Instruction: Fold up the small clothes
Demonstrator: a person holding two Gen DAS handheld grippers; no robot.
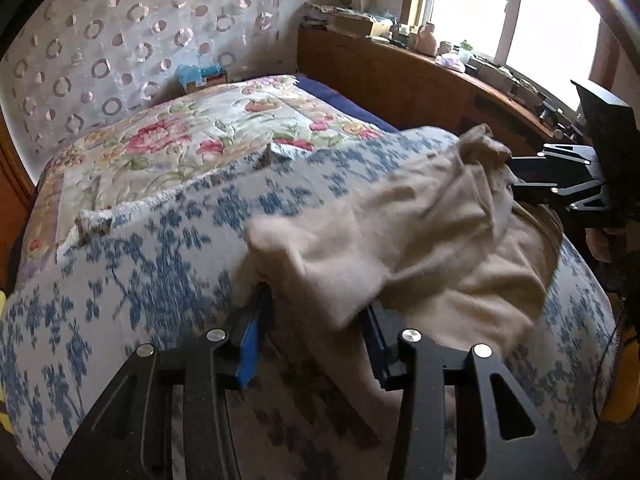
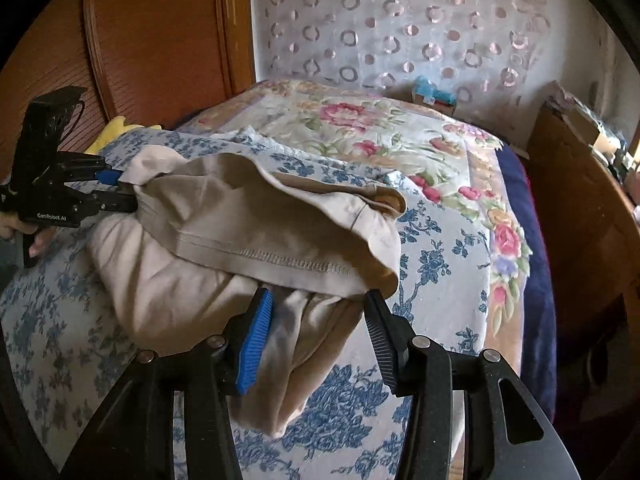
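A beige garment (image 2: 224, 216) lies rumpled on the blue-flowered cover (image 2: 440, 248) of the bed, partly doubled over itself, with a stitched hem running across its near edge. Beyond it a pink-flowered quilt (image 2: 360, 128) covers the far part of the bed.

Containers: a small cardboard box (image 1: 204, 78) sits at the far edge of the bed against the circle-patterned curtain (image 2: 400, 20), with something light blue in it; what that is cannot be told. On the wooden shelf (image 1: 420, 60) under the window (image 1: 520, 12) stand more boxes and small items, too small to tell apart.

In the right wrist view the left gripper (image 2: 132, 192) reaches in from the left edge, roughly level, a hand (image 2: 36, 236) around its grip. Its tips meet the garment's left end; cloth hides them there. In its own view its fingers stand apart, with a fold of cloth hanging over and between them, and no clamp on it shows.

The right gripper (image 2: 316, 300) points down toward the bed at the garment's near edge. Its fingers (image 2: 256, 336) stand apart, tips just under the hem, with loose cloth sagging between them, unpinched.
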